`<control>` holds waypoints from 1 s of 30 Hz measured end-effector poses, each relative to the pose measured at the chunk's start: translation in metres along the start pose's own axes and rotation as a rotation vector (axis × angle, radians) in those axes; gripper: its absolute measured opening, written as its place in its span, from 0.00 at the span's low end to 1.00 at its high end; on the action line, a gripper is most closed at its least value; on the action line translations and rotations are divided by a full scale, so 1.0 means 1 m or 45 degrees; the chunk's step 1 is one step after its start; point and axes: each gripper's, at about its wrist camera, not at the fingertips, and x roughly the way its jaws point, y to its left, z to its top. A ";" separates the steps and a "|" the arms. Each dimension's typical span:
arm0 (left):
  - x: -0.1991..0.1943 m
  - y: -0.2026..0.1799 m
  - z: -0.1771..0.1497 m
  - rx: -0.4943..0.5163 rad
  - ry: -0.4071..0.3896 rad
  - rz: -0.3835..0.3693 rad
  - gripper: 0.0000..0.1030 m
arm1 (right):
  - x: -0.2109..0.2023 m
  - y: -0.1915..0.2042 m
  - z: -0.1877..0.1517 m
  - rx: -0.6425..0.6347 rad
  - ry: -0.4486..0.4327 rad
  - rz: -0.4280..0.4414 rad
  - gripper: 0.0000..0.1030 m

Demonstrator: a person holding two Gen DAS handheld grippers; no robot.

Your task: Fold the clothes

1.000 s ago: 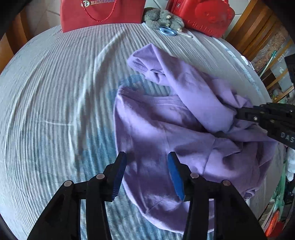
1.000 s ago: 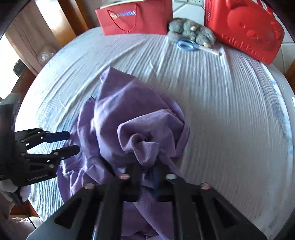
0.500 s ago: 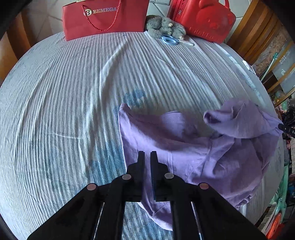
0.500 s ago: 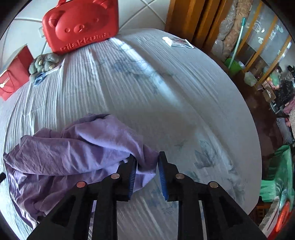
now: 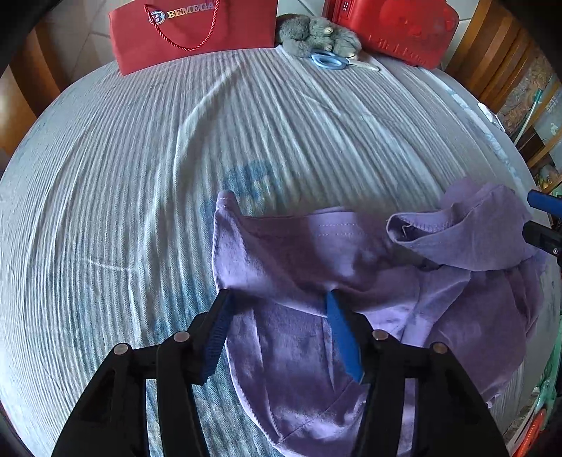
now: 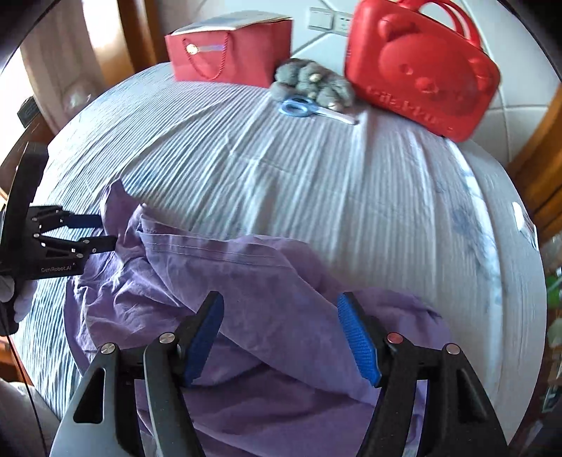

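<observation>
Purple garment (image 5: 351,281) lies rumpled on the striped tabletop (image 5: 175,158), near its front edge. Left hand-held gripper (image 5: 277,316) and right hand-held gripper (image 6: 281,327): jaws have just been opening; both stand apart over the cloth, gripping nothing. Before you fold, pull the bunched sleeve out flat, then pinch a hem corner, not mid-fabric. Containers: red paper bag (image 6: 232,49) and red bear case (image 6: 421,70) at the far edge; contents not visible.

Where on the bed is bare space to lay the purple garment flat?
Bare striped bedcover spreads left of the purple garment and beyond it, up to the red paper bag. The far edge is crowded: bag, grey plush toy, scissors, red case.
</observation>
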 end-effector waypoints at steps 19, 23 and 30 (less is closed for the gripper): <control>-0.094 0.105 0.137 -0.145 -0.406 0.147 0.24 | -0.090 -0.139 0.102 0.500 -0.458 -0.449 0.47; -0.100 0.103 0.117 -0.133 -0.391 0.046 0.46 | -0.092 -0.134 0.078 0.555 -0.409 -0.360 0.47; -0.063 0.056 0.030 -0.023 -0.193 -0.044 0.48 | -0.053 -0.074 -0.033 0.474 -0.097 -0.158 0.51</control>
